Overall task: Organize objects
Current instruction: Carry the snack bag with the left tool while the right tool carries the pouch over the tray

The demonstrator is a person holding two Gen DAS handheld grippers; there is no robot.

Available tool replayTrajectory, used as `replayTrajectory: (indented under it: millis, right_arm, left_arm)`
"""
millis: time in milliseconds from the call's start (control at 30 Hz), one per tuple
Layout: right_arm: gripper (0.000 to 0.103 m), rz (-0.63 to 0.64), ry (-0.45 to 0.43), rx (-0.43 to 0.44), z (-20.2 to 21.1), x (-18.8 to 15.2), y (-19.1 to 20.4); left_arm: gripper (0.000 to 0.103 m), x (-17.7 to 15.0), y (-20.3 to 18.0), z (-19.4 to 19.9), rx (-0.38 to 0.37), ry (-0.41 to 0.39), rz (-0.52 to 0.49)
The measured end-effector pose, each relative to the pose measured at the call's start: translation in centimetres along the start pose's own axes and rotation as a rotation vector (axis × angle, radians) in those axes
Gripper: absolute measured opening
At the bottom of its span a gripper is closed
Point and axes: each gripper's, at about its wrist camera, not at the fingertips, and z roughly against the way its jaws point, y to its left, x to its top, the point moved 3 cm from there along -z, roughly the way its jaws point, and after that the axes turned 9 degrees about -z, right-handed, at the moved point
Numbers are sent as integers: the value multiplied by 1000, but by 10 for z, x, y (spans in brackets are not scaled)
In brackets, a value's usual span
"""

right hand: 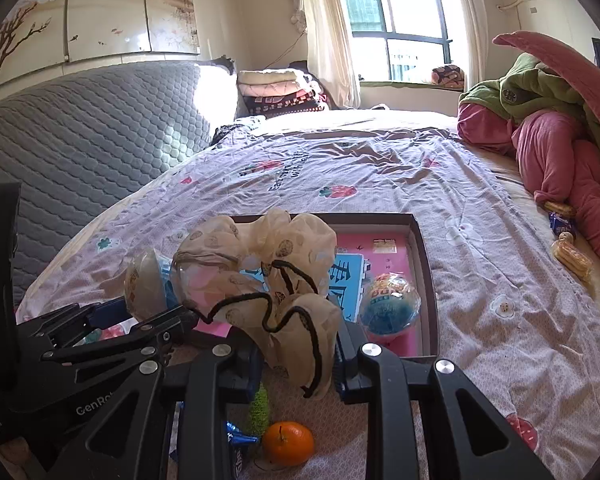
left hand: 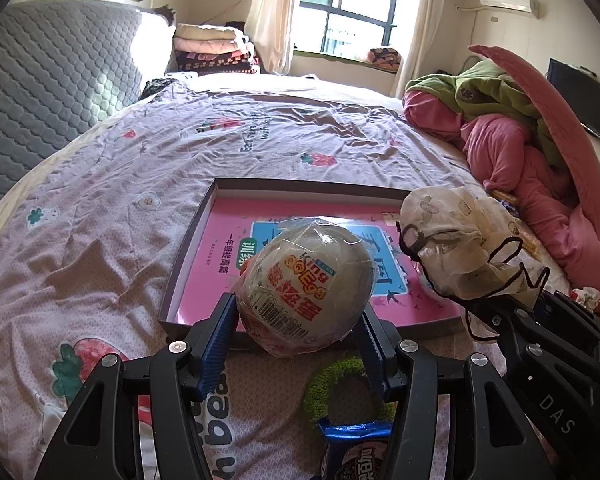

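Pinching the slippery, film-wrapped egg (left hand: 306, 290) at 3 and 9 o'clock, left jaws hold it midway, right jaws bunching a limp scrunchie (right hand: 268, 276).

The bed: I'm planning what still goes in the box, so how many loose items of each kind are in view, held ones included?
Wrapped toy eggs: 2, one in the left tongs, one in the box
Drawstring pouch, in the right tongs: 1
Orange: 1
Green ring: 1
Blue-wrapped snacks: 2
Biscuit packs: 2
Total: 9
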Motion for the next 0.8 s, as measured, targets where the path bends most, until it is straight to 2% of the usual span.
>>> replayTrajectory:
  millis: [800]
  right_arm:
    - [28,3,-27,-30,-15,18,-1]
  left_arm:
    - [59,14,6,-28,13,22,20]
